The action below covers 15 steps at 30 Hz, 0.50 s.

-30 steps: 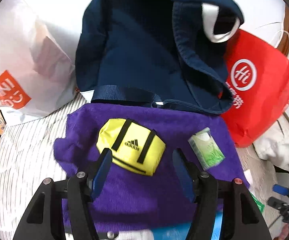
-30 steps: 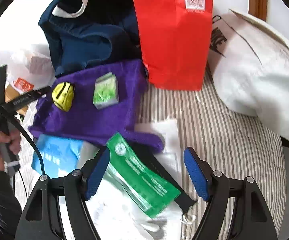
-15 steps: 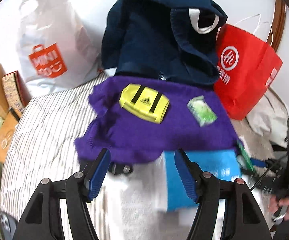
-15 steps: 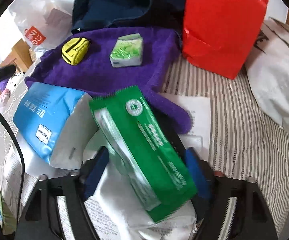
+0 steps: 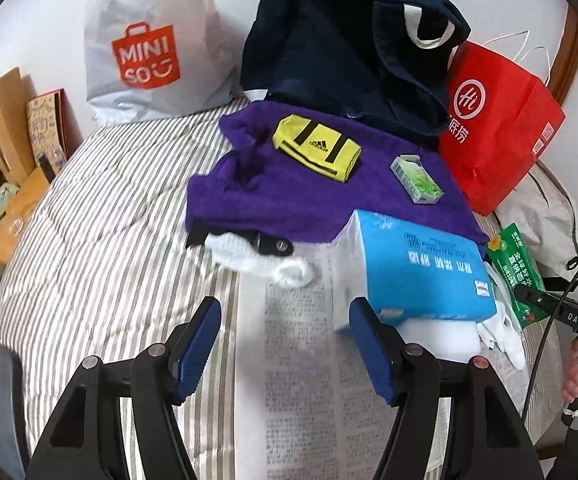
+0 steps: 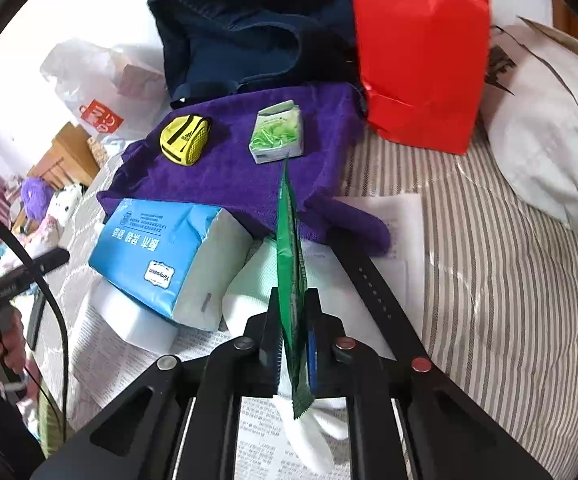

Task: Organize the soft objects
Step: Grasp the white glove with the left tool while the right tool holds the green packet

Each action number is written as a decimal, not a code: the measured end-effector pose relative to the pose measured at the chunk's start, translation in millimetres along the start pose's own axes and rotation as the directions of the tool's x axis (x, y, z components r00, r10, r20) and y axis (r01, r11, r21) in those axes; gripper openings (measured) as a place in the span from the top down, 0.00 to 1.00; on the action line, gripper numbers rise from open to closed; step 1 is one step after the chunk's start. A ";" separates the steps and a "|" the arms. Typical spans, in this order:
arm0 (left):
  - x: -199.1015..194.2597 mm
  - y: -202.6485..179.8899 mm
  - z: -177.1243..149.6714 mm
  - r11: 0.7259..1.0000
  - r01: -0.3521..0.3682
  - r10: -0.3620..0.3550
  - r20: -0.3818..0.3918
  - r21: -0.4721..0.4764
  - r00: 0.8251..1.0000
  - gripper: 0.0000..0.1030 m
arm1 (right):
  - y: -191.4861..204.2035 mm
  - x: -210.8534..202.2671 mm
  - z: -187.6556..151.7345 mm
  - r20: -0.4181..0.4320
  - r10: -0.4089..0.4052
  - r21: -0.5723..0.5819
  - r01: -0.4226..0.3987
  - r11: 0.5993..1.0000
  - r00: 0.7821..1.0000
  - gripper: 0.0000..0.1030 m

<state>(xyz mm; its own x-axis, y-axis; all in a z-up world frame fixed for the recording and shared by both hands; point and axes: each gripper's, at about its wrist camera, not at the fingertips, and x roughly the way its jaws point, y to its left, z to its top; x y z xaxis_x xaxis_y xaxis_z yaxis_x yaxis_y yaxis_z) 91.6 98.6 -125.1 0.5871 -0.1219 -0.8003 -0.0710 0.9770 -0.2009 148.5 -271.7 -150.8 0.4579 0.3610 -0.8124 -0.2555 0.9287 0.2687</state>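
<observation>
Since a second ago my right gripper [image 6: 293, 340] has gone from straddling the green packet [image 6: 289, 264] with its tongs spread to pinching it edge-on, and the packet now stands upright between the pads. My left gripper [image 5: 285, 340] has pulled back from the purple towel [image 5: 313, 196], which I use as my landmark; its tongs are spread wide with nothing between them, over printed paper on the near side of the towel.

On the towel sit the yellow pouch [image 5: 316, 148] and the small green tissue pack [image 5: 417, 180]. The blue tissue pack [image 5: 421, 272] overlaps the towel's near edge, with the green packet just beside it. Behind the towel stand the navy bag [image 5: 349, 40] and the red bag [image 5: 497, 128].

I judge I am at the carry step for one soft item. Next I need a destination, probably a bag behind the towel, lifting clear of the blue pack without the limp packet slipping.
</observation>
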 end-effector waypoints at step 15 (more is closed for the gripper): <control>31.1 5.0 7.5 1.000 -0.003 0.003 -0.011 0.004 1.000 0.37 | -2.6 -15.0 1.8 0.053 -0.011 0.057 0.008 0.998 0.999 0.93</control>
<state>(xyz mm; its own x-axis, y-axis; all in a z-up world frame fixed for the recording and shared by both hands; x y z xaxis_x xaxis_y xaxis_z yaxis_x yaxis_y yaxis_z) 115.5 100.9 -146.7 0.5778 -0.1211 -0.8072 -0.0695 0.9781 -0.1964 143.8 -279.4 -138.3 0.5051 0.3551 -0.7866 -0.2033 0.9347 0.2914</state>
